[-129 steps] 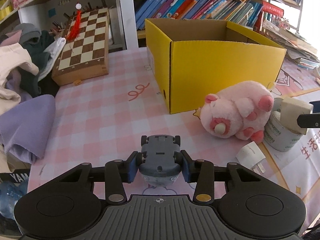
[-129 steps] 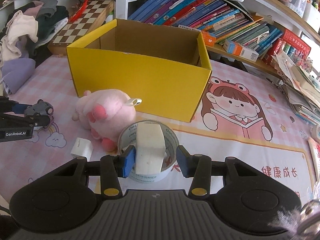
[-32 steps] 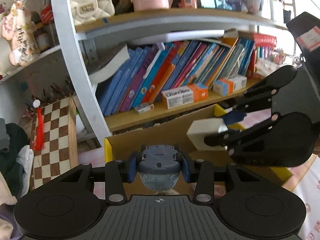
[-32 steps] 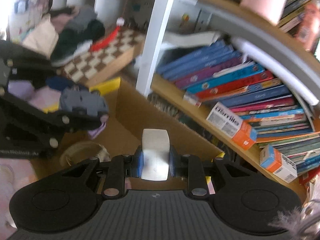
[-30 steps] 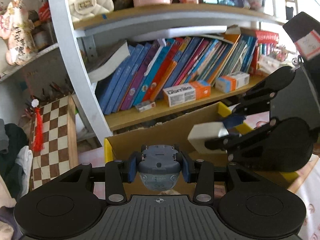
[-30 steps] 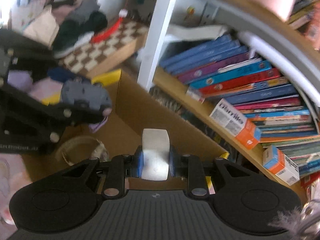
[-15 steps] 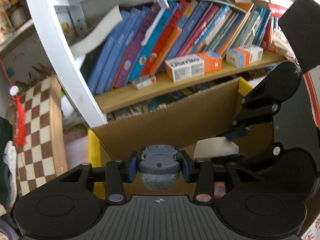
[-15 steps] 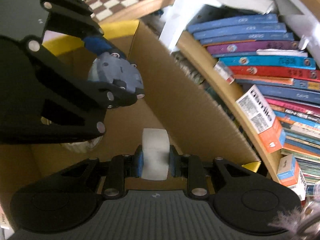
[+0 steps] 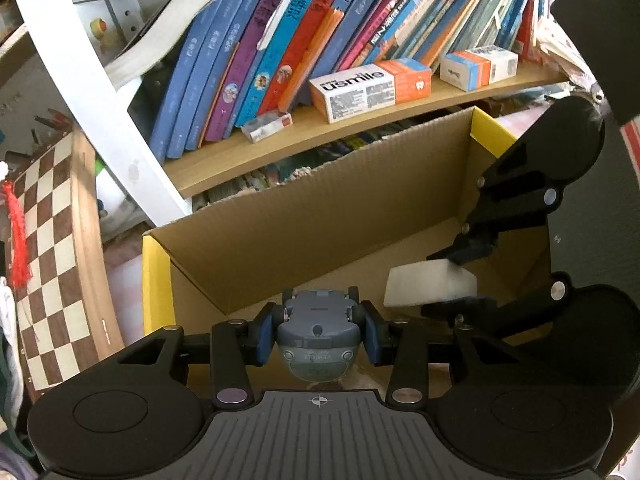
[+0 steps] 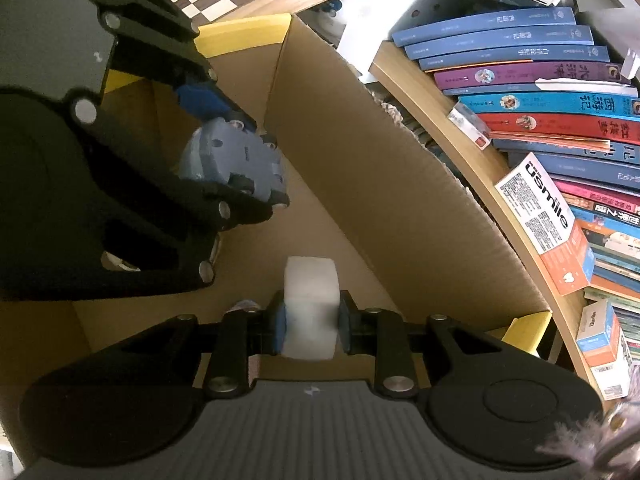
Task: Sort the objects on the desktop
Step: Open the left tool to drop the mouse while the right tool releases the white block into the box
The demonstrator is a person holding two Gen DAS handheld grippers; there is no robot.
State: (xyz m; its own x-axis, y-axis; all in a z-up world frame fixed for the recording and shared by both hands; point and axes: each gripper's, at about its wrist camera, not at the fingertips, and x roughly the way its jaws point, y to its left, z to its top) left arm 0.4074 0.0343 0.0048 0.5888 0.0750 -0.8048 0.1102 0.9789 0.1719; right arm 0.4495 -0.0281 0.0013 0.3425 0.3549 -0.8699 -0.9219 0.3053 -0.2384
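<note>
Left gripper [image 9: 319,338] clamped on grey toy car [image 9: 316,334], held over open yellow cardboard box [image 9: 156,280]. Right gripper [image 10: 311,325] clamped on white block [image 10: 310,308], also inside box opening, just right of car. Bookshelf [image 9: 360,120] with upright books directly behind box; chessboard [image 9: 48,240] at far left.

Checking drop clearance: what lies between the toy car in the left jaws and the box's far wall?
Nothing. In the left wrist view, only bare cardboard floor separates the toy car from the far wall of the yellow box.
</note>
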